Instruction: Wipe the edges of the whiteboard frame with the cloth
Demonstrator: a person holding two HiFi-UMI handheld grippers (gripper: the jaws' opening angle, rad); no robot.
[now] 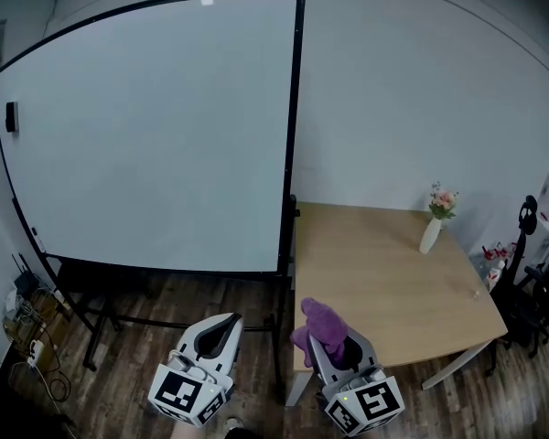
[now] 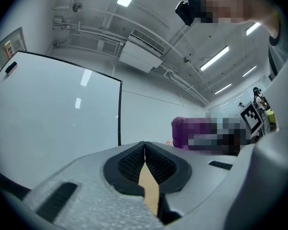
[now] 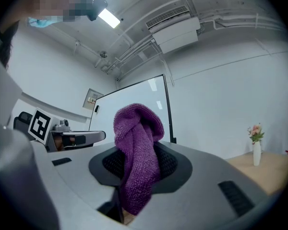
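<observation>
A large whiteboard (image 1: pixel 146 126) with a thin black frame (image 1: pixel 291 135) stands on a wheeled stand at the left of the head view. My right gripper (image 1: pixel 334 346) is low in front of it, near the wooden table's corner, shut on a purple cloth (image 1: pixel 320 323) that bunches up above the jaws. The same cloth (image 3: pixel 137 152) fills the middle of the right gripper view, with the whiteboard (image 3: pixel 129 104) behind it. My left gripper (image 1: pixel 221 332) is held beside it, below the board's bottom edge, its jaws shut with nothing between them (image 2: pixel 145 150).
A light wooden table (image 1: pixel 384 282) stands right of the board, with a white vase of flowers (image 1: pixel 434 222) near its far edge. Cables and a power strip (image 1: pixel 27 323) lie on the floor at the lower left. Office chairs (image 1: pixel 531 282) crowd the right edge.
</observation>
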